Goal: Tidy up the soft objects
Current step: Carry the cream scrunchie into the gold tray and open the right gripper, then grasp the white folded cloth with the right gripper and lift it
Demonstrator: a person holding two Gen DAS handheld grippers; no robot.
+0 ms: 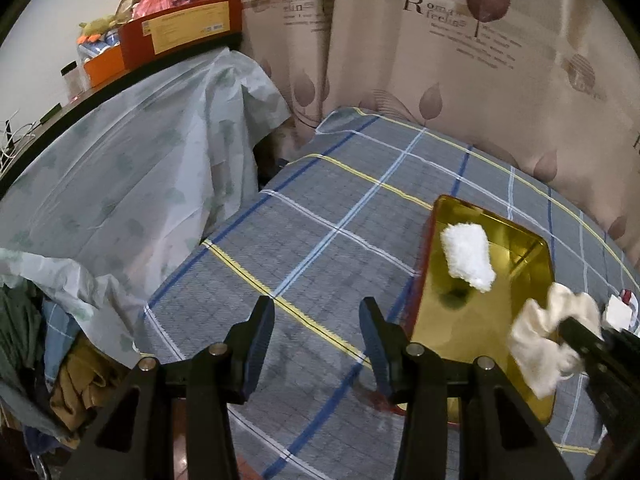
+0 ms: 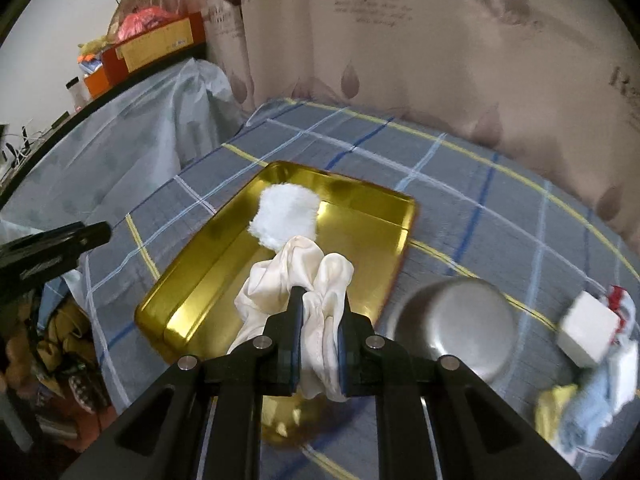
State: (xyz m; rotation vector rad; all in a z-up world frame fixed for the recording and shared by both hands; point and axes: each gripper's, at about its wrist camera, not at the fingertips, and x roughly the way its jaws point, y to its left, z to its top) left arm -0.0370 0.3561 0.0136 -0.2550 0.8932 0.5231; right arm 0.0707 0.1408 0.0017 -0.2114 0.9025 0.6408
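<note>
Left gripper [image 1: 316, 320] hangs over the plaid sheet [image 1: 304, 216], jaws apart, nothing between them, just beside the gold tray [image 2: 192, 280]. Tray sits on the sheet; a white fluffy pad [image 2: 286, 216] lies inside near the far end. Right gripper [image 2: 318, 320] pinches a cream satin scrunchie [image 2: 296, 272] tight, held above the tray's near half. Right of the tray: upturned metal bowl [image 2: 456, 320], then a white box [image 2: 586, 330] and a blue cloth [image 2: 592, 400], blurred.

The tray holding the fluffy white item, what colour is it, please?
Shiny gold tray, clearest in the right wrist view.
</note>
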